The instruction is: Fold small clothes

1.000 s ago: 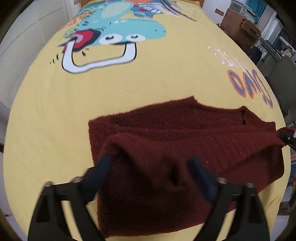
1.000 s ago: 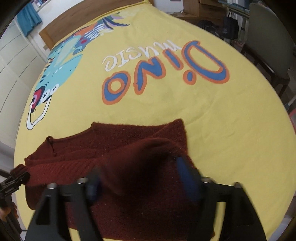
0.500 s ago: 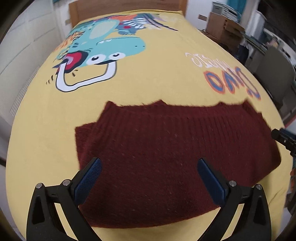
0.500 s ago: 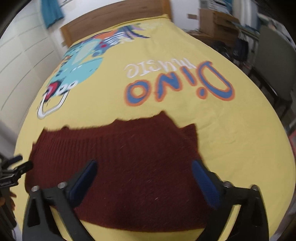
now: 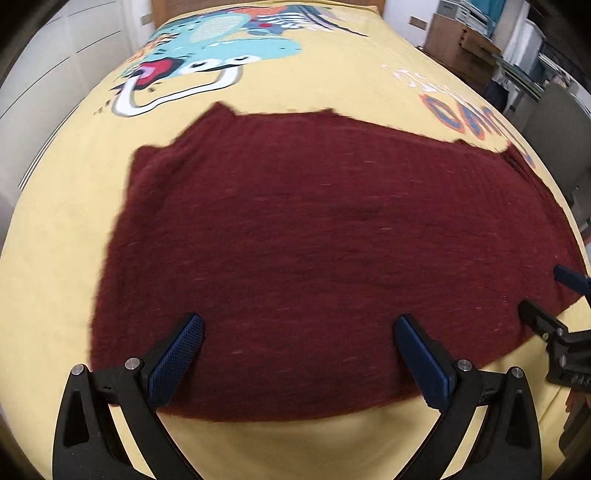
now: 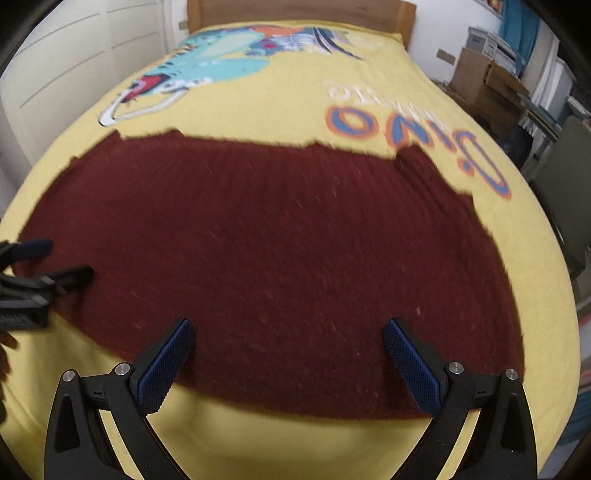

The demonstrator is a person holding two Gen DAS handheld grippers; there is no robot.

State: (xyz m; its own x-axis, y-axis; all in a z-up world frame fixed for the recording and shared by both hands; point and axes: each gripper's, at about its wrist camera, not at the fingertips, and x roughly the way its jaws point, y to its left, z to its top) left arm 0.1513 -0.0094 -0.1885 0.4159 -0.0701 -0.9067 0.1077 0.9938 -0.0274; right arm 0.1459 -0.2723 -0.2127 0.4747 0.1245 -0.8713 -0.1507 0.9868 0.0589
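A dark red knitted sweater (image 5: 314,240) lies folded flat on the yellow dinosaur bedspread (image 5: 332,85); it also shows in the right wrist view (image 6: 277,251). My left gripper (image 5: 299,325) is open and empty, its blue pads above the sweater's near edge. My right gripper (image 6: 288,328) is open and empty over the same near edge. Each gripper shows at the side of the other's view: the right gripper (image 5: 546,299) and the left gripper (image 6: 55,262).
The bed has a wooden headboard (image 6: 295,11) at the far end. White wardrobe doors (image 6: 74,48) stand at the left. Cardboard boxes (image 6: 480,74) and a grey chair (image 6: 569,177) stand at the right of the bed.
Both grippers let go of the sweater's edge after laying it over, opened wide and drew back toward the near edge. The sweater now lies flat.
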